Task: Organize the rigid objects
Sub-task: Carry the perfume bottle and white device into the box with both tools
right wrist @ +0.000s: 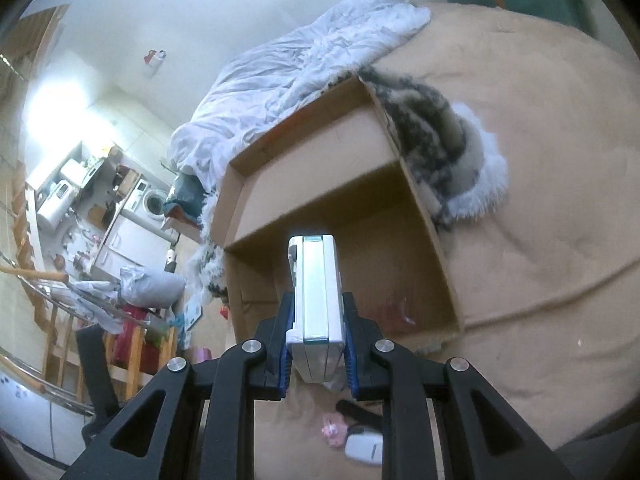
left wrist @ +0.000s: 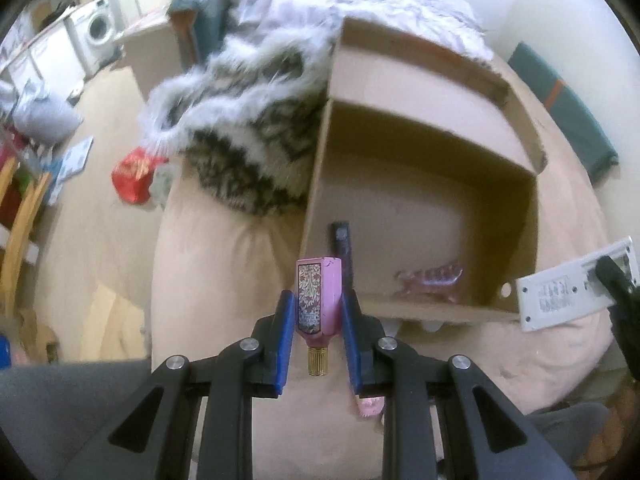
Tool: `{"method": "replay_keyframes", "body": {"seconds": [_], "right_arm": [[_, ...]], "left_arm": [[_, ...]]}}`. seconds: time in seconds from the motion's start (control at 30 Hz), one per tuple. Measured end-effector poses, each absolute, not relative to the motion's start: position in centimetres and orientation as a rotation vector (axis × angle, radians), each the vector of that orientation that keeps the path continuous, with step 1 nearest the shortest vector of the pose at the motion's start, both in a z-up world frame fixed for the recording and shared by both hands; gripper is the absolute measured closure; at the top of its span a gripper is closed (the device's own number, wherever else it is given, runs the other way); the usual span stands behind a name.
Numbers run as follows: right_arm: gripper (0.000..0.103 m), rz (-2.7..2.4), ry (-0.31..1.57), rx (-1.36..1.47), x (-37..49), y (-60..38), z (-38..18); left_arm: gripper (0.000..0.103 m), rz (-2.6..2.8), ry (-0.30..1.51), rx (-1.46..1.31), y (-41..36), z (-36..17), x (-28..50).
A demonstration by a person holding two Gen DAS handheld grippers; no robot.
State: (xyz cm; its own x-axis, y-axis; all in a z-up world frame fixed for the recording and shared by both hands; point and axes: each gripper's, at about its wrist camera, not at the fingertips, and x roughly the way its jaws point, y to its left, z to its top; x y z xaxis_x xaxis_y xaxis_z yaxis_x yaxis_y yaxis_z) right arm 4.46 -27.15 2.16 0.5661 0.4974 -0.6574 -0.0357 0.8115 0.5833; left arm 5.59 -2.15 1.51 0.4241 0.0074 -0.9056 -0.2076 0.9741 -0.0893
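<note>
Left gripper (left wrist: 318, 328): clamped on a pink bottle (left wrist: 318, 300), gold cap toward the camera, base pointing at the box (left wrist: 320, 168).
Right gripper (right wrist: 318, 340): closed on a white device (right wrist: 316, 292), held edge-on between the blue pads and sticking out past the fingertips.
Box: open cardboard, on the tan bed (right wrist: 540, 200); it lay just ahead of both grippers.
Inside box: a pink clip (left wrist: 430, 278) on the floor, a dark item (left wrist: 344, 248) against the near left wall.
Beside box: fur blanket (left wrist: 248, 140).
</note>
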Motion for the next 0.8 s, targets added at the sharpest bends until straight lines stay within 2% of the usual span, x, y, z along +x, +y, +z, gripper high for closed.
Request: {"method": "replay_keyframes", "body": {"seconds": [0.27,0.57,0.8], "right_arm": [[0.080,0.378,0.915,0.466,7.2,-26.0,2.6],[0.080,0.384,0.976,0.429,11.3,-24.8,-0.8],[0.080,0.395,0.995,0.421,13.2,-24.2,-4.0]], "left_arm": [[0.082,0.100,1.040,-0.061,-4.1,2.4,8.3],[0.082,0.051,1.121,-0.096,-5.2,-1.2,12.7],[0.082,0.036,1.108,-0.051,-6.1,-4.4,14.1]]}}
